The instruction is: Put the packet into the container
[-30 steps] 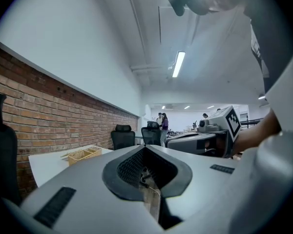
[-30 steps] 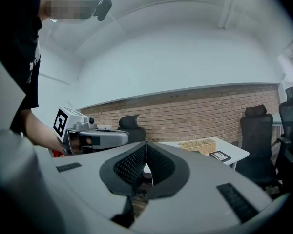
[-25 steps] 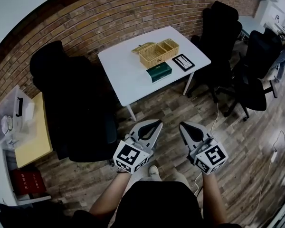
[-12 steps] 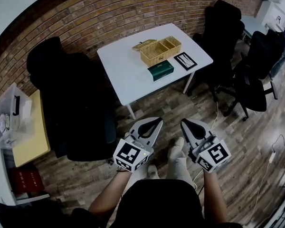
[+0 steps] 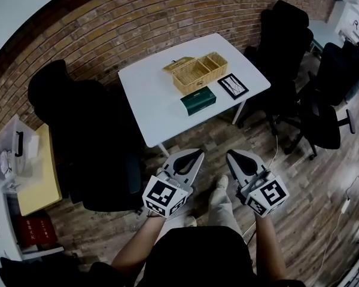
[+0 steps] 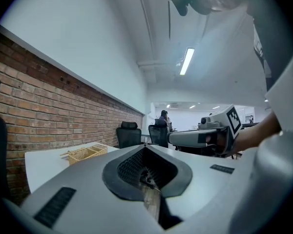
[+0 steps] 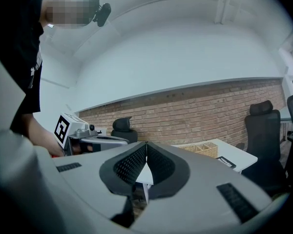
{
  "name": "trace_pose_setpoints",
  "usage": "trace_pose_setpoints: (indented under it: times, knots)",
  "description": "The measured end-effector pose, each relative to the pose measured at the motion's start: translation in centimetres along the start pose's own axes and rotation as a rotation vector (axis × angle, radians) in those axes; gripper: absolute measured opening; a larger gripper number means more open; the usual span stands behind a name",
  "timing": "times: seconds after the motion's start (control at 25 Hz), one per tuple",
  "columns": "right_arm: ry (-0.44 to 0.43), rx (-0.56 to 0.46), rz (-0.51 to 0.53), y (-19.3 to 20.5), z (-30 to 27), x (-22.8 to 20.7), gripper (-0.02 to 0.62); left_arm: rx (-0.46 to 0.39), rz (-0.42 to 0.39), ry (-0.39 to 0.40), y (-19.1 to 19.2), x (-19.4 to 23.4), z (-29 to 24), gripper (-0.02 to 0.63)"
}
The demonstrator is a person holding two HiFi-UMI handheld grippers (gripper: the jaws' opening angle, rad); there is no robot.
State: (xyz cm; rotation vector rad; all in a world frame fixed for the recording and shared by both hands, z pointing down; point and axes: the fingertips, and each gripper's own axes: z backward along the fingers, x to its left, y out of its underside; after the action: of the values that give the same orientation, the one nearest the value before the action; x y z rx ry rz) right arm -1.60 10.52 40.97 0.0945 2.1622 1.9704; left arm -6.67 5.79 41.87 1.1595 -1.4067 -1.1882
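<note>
Head view: left gripper (image 5: 197, 155) and right gripper (image 5: 231, 154) are both clenched, jaws fully together with nothing between them. They are held side by side above the wooden floor (image 5: 299, 190), short of the white table (image 5: 146, 97). The green packet (image 5: 198, 100) lies on the table just beside the wicker container (image 5: 198, 84), outside it.

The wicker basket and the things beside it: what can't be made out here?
Wicker basket: contents too small to tell in the head view; both gripper views show only its side wall.
Green packet: print too small in the head view.
Black-framed card: its marking too small in every view.
</note>
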Motion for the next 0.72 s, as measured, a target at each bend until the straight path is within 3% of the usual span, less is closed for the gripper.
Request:
trace_pose_setpoints:
  times: [0.36,0.72]
  knots:
    - [-0.012,-0.033,-0.043,-1.8,-3.1,-9.2,0.005,0.013,0.007,0.002,-1.0,3.5,-8.5,0.008]
    - [-0.078,-0.016,-0.05,-3.1,-6.1,-15.5,0.005,0.037,0.006,-0.065,-2.2,6.6,-14.3,0.008]
